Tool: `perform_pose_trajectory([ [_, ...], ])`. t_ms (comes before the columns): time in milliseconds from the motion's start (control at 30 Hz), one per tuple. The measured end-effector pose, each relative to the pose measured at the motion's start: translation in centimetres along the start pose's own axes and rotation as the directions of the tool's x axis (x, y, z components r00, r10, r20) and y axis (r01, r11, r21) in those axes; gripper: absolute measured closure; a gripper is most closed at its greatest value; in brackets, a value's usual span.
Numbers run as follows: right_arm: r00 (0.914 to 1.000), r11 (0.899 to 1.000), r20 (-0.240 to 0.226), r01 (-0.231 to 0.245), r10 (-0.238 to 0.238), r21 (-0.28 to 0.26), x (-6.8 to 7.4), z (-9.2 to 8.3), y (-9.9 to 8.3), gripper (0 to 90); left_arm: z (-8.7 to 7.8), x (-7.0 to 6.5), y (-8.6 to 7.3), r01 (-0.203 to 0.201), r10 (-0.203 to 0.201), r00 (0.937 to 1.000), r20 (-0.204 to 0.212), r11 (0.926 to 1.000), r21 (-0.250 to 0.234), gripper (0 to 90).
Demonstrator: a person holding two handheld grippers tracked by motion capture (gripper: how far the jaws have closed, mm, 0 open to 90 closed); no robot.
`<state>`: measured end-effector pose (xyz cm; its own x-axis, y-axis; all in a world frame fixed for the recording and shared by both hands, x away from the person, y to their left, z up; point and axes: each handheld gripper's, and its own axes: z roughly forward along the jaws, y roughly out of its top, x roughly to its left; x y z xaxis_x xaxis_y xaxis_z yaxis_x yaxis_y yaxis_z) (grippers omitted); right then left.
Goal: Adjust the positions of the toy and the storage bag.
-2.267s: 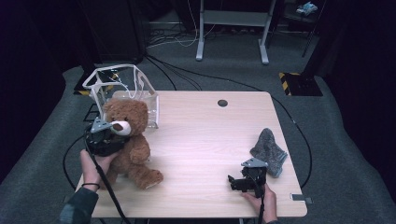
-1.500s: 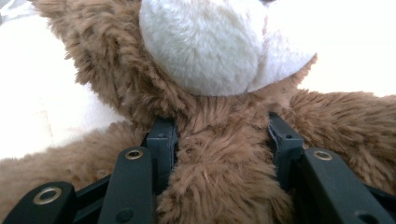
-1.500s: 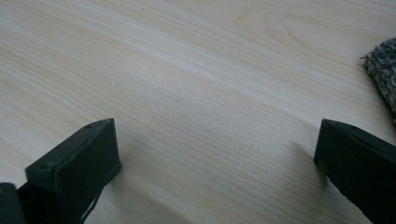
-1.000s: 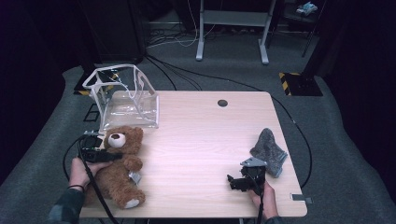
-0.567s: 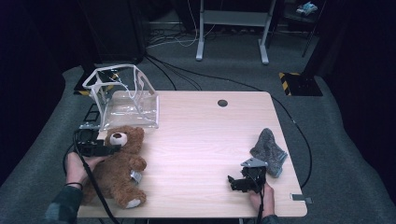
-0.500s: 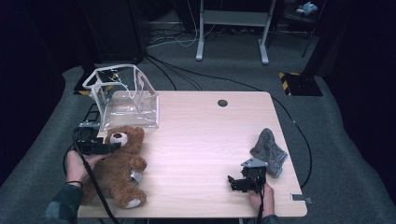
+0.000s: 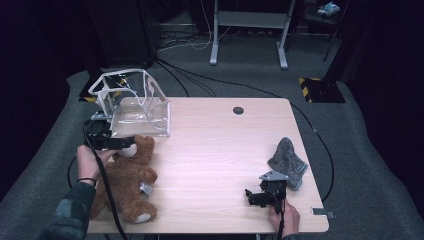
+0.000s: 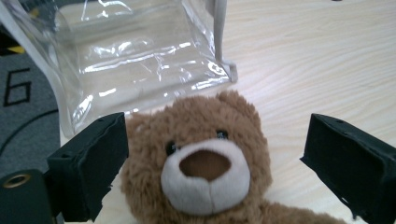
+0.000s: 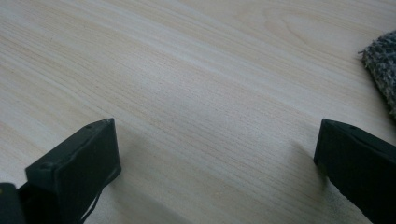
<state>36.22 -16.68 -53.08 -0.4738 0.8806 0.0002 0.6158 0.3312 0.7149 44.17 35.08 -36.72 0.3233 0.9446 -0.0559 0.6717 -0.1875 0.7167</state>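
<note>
High view: wooden table (image 7: pixel 215 145) (grey carpet (image 7: pixel 350 115)).

Teddy bear (image 8: pixel 205 158): body and legs cut off by the lower edge in the left gripper view; part of the head covered by the left gripper (image 7: pixel 107 141) in the high view. Clear bag (image 8: pixel 135 60): top and left side cropped by the frame in the left gripper view. Grey cloth (image 9: pixel 383 65): a corner is seen at the right edge of the right gripper view, the rest cut off. Small tag on the bear's side (image 7: pixel 145 188): too small to be read. Person's forearms cut off at the bottom edge of the high view.
</note>
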Motion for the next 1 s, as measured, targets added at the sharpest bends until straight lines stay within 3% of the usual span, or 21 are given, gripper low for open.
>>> perform_pose_trajectory([
  [100,1.0000,1.000,-0.005,0.003,-0.003,0.000,0.0,0.0,0.0,0.0,0.4,-0.2,0.9,-0.007,0.007,1.0000,0.005,0.9999,-0.007,5.0],
  [433,1.0000,1.000,-0.007,0.004,-0.004,0.000,0.0,0.0,0.0,0.0,2.1,-1.0,4.6,-0.031,0.029,0.9988,-0.039,0.9987,-0.040,0.2],
  [500,1.0000,1.000,-0.007,0.003,-0.003,0.000,0.0,0.0,0.0,0.0,2.6,-1.0,5.4,-0.024,0.023,0.9994,-0.026,0.9979,-0.060,0.1],
  [633,1.0000,1.000,-0.006,0.005,-0.005,-0.001,-0.1,0.0,0.0,0.0,3.7,-1.6,7.2,-0.058,0.057,0.9980,-0.026,0.9963,-0.063,0.0],
  [900,1.0000,1.000,-0.006,0.005,-0.005,-0.002,-0.1,0.1,0.1,0.0,5.5,-2.5,9.4,-0.093,0.092,0.9955,-0.021,0.9937,-0.062,0.0],
  [1000,1.0000,1.000,-0.003,0.002,-0.002,-0.004,0.0,0.1,0.1,0.0,6.2,-2.5,10.1,-0.089,0.088,0.9959,-0.022,0.9933,-0.073,0.1],
])
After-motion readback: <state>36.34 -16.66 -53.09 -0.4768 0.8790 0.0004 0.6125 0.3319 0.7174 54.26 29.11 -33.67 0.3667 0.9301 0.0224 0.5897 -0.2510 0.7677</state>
